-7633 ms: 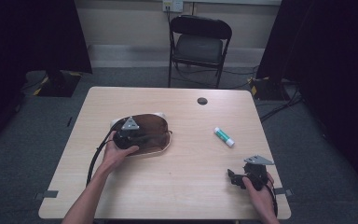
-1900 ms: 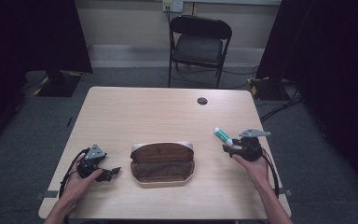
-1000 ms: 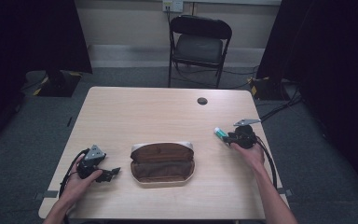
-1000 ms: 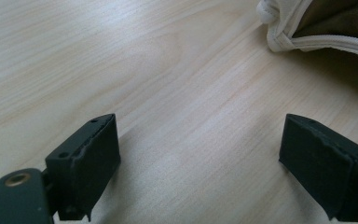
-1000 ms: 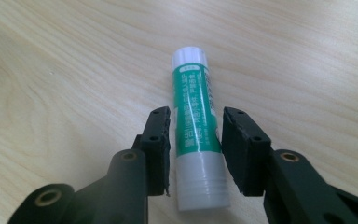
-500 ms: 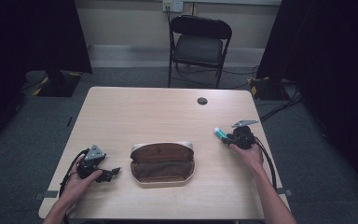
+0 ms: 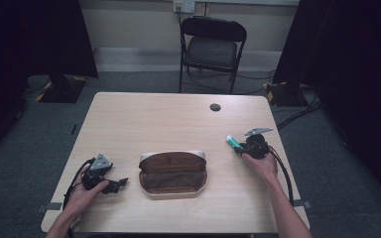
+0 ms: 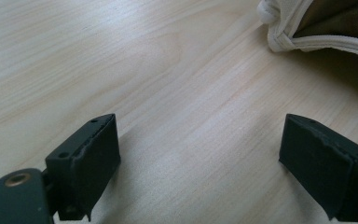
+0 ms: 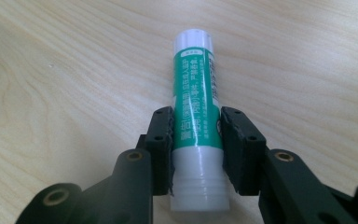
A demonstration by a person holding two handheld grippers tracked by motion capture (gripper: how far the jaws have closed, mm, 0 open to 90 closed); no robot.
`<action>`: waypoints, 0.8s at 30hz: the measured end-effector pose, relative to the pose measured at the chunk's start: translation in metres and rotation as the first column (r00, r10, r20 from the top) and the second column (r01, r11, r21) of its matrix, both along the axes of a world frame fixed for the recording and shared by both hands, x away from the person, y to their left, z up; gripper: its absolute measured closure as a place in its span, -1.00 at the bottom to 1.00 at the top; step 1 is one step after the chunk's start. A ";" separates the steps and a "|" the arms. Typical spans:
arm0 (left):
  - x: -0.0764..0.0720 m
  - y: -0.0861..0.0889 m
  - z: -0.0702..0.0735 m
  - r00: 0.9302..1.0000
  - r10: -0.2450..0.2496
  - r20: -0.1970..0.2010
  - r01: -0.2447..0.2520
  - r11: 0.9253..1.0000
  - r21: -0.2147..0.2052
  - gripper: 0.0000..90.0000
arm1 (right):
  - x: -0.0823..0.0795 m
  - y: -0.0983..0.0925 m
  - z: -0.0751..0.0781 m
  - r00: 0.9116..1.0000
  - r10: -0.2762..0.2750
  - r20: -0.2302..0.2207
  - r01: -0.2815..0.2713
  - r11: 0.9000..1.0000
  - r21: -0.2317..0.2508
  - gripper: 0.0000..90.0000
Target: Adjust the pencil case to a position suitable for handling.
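A green and white glue stick [image 9: 196, 93] lies on the wooden table [image 7: 154, 124] near its right side. My right gripper [image 9: 196, 119] is shut on it, with both pads pressed against its green label. In the high view the glue stick [image 7: 232, 142] pokes out to the left of the right gripper [image 7: 240, 148]. A brown zip case [image 7: 173, 173] with a pale rim lies open at the front middle. My left gripper [image 7: 119, 184] rests on the table left of the case. In its own view the left gripper [image 8: 200, 149] stands open over bare wood, and the case's corner [image 8: 317, 23] shows at the upper right.
A small black round disc [image 7: 215, 107] sits on the far part of the table. A black folding chair [image 7: 212, 47] stands behind the far edge. Cables trail from both grippers off the front corners.
Since the earliest frame the case has come to the front middle and lies open. The left gripper has drawn back to the front left and the right one has reached the glue stick. Nothing moved in the last second.
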State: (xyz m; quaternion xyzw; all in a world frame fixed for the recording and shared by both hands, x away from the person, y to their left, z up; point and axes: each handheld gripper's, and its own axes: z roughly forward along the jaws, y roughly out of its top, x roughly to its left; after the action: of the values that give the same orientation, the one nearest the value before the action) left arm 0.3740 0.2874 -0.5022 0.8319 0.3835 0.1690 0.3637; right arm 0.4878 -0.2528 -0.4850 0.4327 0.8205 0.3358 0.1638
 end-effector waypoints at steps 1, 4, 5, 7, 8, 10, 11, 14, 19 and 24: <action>0.000 0.000 0.000 1.000 0.000 0.000 0.000 1.000 -0.001 -0.74 | -0.001 0.001 0.000 1.000 -0.002 -0.007 0.002 1.000 0.002 0.46; 0.000 0.000 0.000 1.000 0.000 0.000 0.000 1.000 0.001 -0.74 | -0.004 0.004 0.002 1.000 0.005 -0.013 -0.005 1.000 -0.023 0.46; 0.000 0.000 0.000 1.000 0.000 0.000 0.000 1.000 0.000 -0.74 | -0.005 0.004 0.002 1.000 0.005 -0.016 -0.006 1.000 -0.020 0.46; 0.000 0.000 0.000 1.000 -0.001 -0.003 0.001 1.000 -0.003 -0.74 | -0.007 0.005 0.003 1.000 -0.003 -0.026 0.002 1.000 -0.030 0.46; 0.000 0.000 0.000 1.000 -0.001 -0.001 0.001 1.000 0.002 -0.74 | -0.009 0.006 0.003 0.999 -0.006 -0.034 0.005 1.000 -0.027 0.46; 0.000 0.000 0.000 1.000 0.000 -0.001 0.000 1.000 0.000 -0.74 | -0.011 0.007 0.003 0.999 0.006 -0.031 -0.007 1.000 -0.017 0.46; 0.000 0.000 0.000 1.000 0.000 0.000 0.000 1.000 0.000 -0.74 | -0.012 0.008 0.003 0.999 0.008 -0.032 -0.008 1.000 -0.020 0.46; 0.000 0.000 0.000 1.000 -0.001 0.000 0.001 1.000 0.002 -0.74 | -0.017 0.009 0.002 0.999 0.008 -0.036 -0.008 1.000 -0.010 0.46; 0.000 0.000 0.000 1.000 -0.001 -0.003 0.001 1.000 -0.003 -0.74 | -0.027 0.010 0.001 0.999 -0.004 -0.038 0.005 1.000 0.017 0.46; 0.003 -0.001 0.000 1.000 0.007 -0.009 -0.007 1.000 0.003 -0.82 | -0.037 0.009 0.001 0.999 -0.003 -0.040 0.003 1.000 0.021 0.46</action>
State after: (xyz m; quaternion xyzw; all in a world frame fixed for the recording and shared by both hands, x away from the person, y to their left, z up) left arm 0.3766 0.2862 -0.5026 0.8317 0.3879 0.1673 0.3604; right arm 0.4508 -0.2435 -0.4839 0.4423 0.8193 0.3356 0.1433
